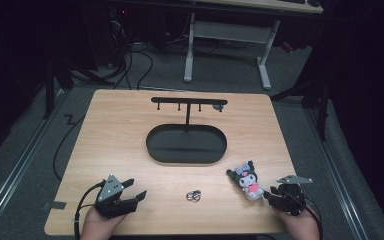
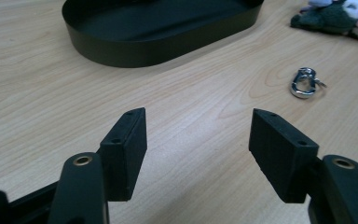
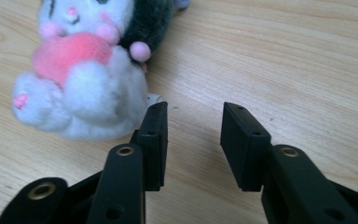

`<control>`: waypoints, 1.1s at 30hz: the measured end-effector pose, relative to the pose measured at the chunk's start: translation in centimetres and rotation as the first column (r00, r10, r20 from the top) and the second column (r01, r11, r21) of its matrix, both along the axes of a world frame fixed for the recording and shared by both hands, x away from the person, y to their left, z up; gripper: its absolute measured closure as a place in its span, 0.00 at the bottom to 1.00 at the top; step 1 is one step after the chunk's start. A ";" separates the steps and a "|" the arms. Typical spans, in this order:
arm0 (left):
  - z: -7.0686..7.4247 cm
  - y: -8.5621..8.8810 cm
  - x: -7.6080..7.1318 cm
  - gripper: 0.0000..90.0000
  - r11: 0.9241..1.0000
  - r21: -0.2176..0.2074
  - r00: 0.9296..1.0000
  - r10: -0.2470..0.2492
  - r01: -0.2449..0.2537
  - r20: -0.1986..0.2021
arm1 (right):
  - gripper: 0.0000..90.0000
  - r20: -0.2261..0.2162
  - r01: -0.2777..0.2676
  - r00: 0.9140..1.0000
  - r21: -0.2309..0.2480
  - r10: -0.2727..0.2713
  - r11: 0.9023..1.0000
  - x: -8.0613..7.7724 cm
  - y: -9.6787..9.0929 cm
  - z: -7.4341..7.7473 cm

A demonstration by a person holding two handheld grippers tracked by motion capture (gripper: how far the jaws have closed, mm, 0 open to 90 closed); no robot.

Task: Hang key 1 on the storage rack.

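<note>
Plush toy (image 1: 248,180) is lying on the tabletop (image 1: 115,135) near my right edge, a dark-eared doll hugging a pink heart; through the right gripper view it (image 3: 84,79) is sitting just beside the near jaw of my right tongs (image 3: 193,122), apart from the pads. Those jaws are standing partly open with only bare wood between them, so I am gripping nothing on that side. My right tongs (image 1: 280,192) are hovering low just behind the toy. Further inward, a small metal clasp (image 1: 194,195) is resting loose on the wood, well apart from both hands; the left gripper view is showing it (image 2: 304,83) ahead and off to one side. My left tongs (image 2: 198,140) are spread wide and empty, and I am seeing them (image 1: 130,192) resting near the front edge. Beyond everything, the black oval tray (image 1: 155,145) with its hook rail (image 1: 188,101) is waiting with nothing hanging. I am judging the work as barely begun: toy and clasp unjoined, and the hanging left.
</note>
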State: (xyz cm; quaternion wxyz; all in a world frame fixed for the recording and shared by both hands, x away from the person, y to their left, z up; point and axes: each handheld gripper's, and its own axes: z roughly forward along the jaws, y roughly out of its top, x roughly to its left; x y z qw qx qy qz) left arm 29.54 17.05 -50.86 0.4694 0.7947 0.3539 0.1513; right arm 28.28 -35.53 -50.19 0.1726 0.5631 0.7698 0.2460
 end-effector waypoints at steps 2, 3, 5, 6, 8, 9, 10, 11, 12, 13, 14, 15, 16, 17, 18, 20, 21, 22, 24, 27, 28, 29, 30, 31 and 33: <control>0.0 0.4 -0.2 0.42 1.000 -0.008 1.000 0.004 -0.004 -0.003 | 0.65 -0.033 0.016 0.999 -0.001 -0.016 1.000 0.4 -0.1 0.4; 0.0 0.5 -0.3 0.42 1.000 -0.012 1.000 0.004 -0.004 -0.001 | 0.64 -0.042 0.017 0.999 -0.016 -0.018 1.000 0.5 -0.1 0.5; -0.2 0.8 -0.6 0.42 1.000 -0.005 1.000 -0.004 0.004 -0.002 | 0.62 -0.066 0.014 0.998 -0.038 -0.017 0.999 0.9 -0.1 0.9; -0.3 0.9 -0.6 0.42 1.000 0.010 1.000 -0.008 0.008 -0.003 | 0.61 -0.083 0.011 0.996 -0.041 -0.014 0.999 1.0 -0.1 1.1; -0.2 1.2 -0.6 0.41 1.000 0.003 1.000 0.000 0.000 -0.004 | 0.57 -0.122 0.001 0.993 -0.063 -0.008 0.998 1.4 0.0 1.3; -0.1 1.4 -0.5 0.41 1.000 -0.013 1.000 0.006 -0.006 -0.008 | 0.56 -0.138 -0.007 0.990 -0.076 -0.004 0.997 1.5 0.0 1.3; 0.0 1.5 -0.5 0.41 0.999 -0.030 1.000 0.014 -0.014 -0.008 | 0.55 -0.156 -0.012 0.988 -0.088 -0.002 0.996 1.7 0.1 1.5; 0.0 1.7 -0.5 0.41 0.999 -0.032 1.000 0.016 -0.016 -0.005 | 0.54 -0.171 -0.019 0.985 -0.098 0.002 0.995 1.9 0.1 1.6; 0.1 1.8 -0.5 0.41 0.999 -0.027 1.000 0.017 -0.017 -0.002 | 0.53 -0.188 -0.027 0.982 -0.103 0.007 0.994 2.0 0.2 1.7; 0.0 1.8 -0.4 0.41 1.000 -0.023 1.000 0.019 -0.019 -0.001 | 0.52 -0.207 -0.037 0.978 -0.105 0.014 0.994 2.2 0.4 1.8; -0.1 1.8 -0.3 0.41 1.000 -0.022 1.000 0.020 -0.020 -0.005 | 0.51 -0.226 -0.048 0.974 -0.115 0.021 0.992 2.4 0.5 1.9; -0.2 1.9 -0.3 0.41 1.000 -0.022 1.000 0.020 -0.020 -0.009 | 0.50 -0.239 -0.060 0.971 -0.125 0.029 0.990 2.6 0.7 2.1; -0.3 1.9 -0.2 0.41 0.999 -0.026 1.000 0.022 -0.022 -0.015 | 0.49 -0.246 -0.065 0.969 -0.133 0.030 0.989 2.7 0.7 2.2; -0.4 1.8 -0.2 0.41 0.999 -0.026 1.000 0.021 -0.021 -0.016 | 0.49 -0.264 -0.068 0.964 -0.130 0.031 0.989 2.9 0.8 2.3; -0.5 1.8 -0.1 0.41 1.000 -0.017 1.000 0.016 -0.016 -0.021 | 0.49 -0.282 -0.077 0.959 -0.130 0.037 0.989 3.0 0.8 2.5; -0.6 1.7 -0.1 0.41 1.000 -0.008 1.000 0.011 -0.011 -0.024 | 0.45 -0.305 -0.091 0.951 -0.137 0.046 0.986 3.3 1.0 2.7; -0.7 1.7 -0.1 0.41 1.000 -0.007 1.000 0.010 -0.010 -0.027 | 0.44 -0.318 -0.096 0.947 -0.142 0.047 0.985 3.4 1.1 2.8; -0.8 1.7 -0.1 0.41 1.000 -0.005 1.000 0.009 -0.009 -0.029 | 0.42 -0.330 -0.100 0.943 -0.149 0.046 0.984 3.4 1.2 2.9; -0.8 1.7 -0.2 0.41 1.000 -0.006 0.999 0.009 -0.009 -0.032 | 0.38 -0.358 -0.104 0.933 -0.149 0.044 0.983 3.5 1.4 3.1; -0.9 1.7 -0.2 0.41 1.000 0.000 0.999 0.004 -0.004 -0.035 | 0.33 -0.375 -0.121 0.926 -0.154 0.056 0.981 3.2 1.7 3.4; -0.9 1.7 -0.2 0.41 1.000 -0.001 0.999 0.002 -0.002 -0.038 | 0.31 -0.386 -0.124 0.921 -0.161 0.053 0.979 3.1 1.9 3.5; -0.9 1.6 -0.2 0.41 1.000 -0.001 0.999 0.000 0.000 -0.044 | 0.30 -0.390 -0.127 0.919 -0.156 0.057 0.980 3.1 2.0 3.6; -0.9 1.6 -0.2 0.41 1.000 -0.001 0.999 0.000 0.000 -0.044 | 0.29 -0.397 -0.134 0.915 -0.148 0.066 0.980 3.1 2.1 3.7; -0.9 1.6 -0.3 0.41 1.000 -0.001 0.999 -0.002 0.002 -0.045 | 0.27 -0.408 -0.138 0.910 -0.140 0.070 0.980 3.0 2.3 3.8; -0.9 1.5 -0.3 0.41 1.000 0.001 0.999 -0.006 0.006 -0.045 | 0.21 -0.419 -0.155 0.904 -0.144 0.082 0.977 2.9 2.8 3.9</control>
